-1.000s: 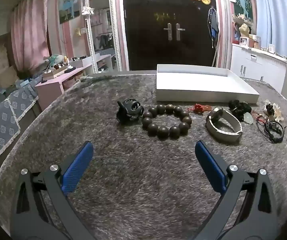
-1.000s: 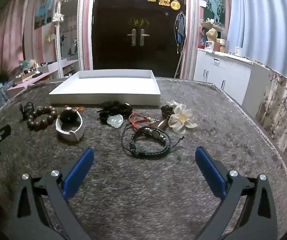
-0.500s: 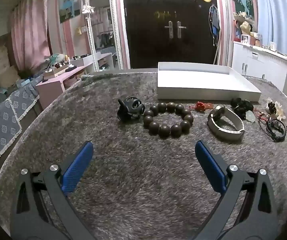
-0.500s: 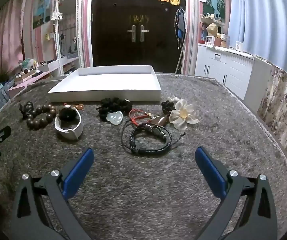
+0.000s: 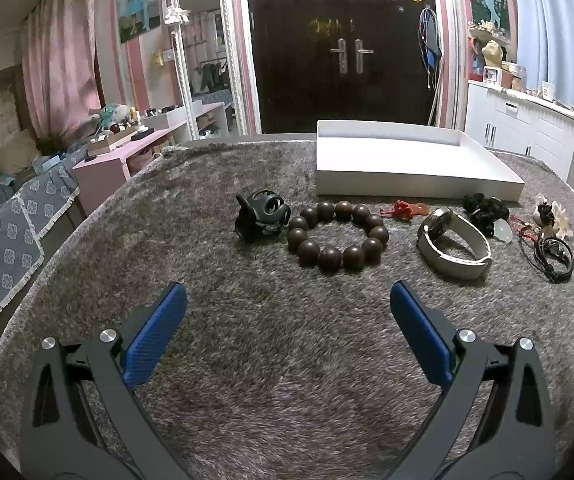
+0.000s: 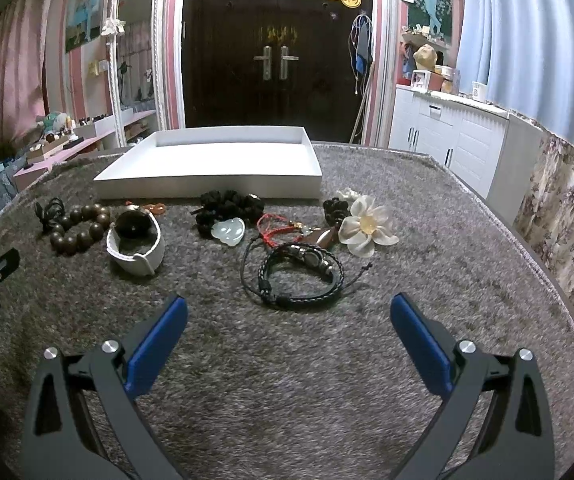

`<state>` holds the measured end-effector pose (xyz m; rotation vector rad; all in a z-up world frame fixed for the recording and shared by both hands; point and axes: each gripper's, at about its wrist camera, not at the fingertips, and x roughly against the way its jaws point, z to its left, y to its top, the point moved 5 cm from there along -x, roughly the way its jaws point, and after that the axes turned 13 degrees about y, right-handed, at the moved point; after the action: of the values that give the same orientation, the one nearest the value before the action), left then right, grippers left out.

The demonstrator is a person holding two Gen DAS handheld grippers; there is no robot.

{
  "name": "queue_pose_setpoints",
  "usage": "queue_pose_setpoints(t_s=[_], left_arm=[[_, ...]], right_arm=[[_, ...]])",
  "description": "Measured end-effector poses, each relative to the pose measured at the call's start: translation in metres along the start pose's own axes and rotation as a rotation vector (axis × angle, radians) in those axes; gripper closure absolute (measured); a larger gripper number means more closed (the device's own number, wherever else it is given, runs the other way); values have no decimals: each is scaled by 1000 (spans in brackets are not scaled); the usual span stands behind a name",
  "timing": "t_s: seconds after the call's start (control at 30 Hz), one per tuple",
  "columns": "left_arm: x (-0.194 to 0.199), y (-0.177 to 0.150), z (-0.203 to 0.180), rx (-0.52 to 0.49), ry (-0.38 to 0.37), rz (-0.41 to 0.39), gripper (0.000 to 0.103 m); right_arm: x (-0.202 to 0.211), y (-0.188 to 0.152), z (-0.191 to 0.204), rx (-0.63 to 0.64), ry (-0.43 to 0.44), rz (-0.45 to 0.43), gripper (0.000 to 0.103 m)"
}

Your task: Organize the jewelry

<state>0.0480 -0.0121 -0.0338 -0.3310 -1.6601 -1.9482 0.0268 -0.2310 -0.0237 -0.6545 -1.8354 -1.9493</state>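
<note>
Jewelry lies in a row on a grey shaggy table cover, in front of an empty white tray. From left: a black hair claw, a dark wooden bead bracelet, a white-strapped watch, a pale jade pendant, a black braided bracelet, a cream flower clip. My left gripper is open and empty, just short of the beads. My right gripper is open and empty, just short of the braided bracelet.
A red knotted cord and a black scrunchie lie near the tray's front wall. The table edge curves on the left and right. A pink side table stands beyond the left edge.
Both grippers have moved slightly forward and tilted down; the jewelry and tray sit a little lower and closer in both views. Nothing was picked up.
</note>
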Motion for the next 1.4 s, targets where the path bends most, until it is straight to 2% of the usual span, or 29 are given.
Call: queue_pose_setpoints(t_s=[1.4], left_arm=[[-4, 0, 1, 1, 11, 18, 3]], right_arm=[[0, 3, 1, 2, -3, 8, 2]])
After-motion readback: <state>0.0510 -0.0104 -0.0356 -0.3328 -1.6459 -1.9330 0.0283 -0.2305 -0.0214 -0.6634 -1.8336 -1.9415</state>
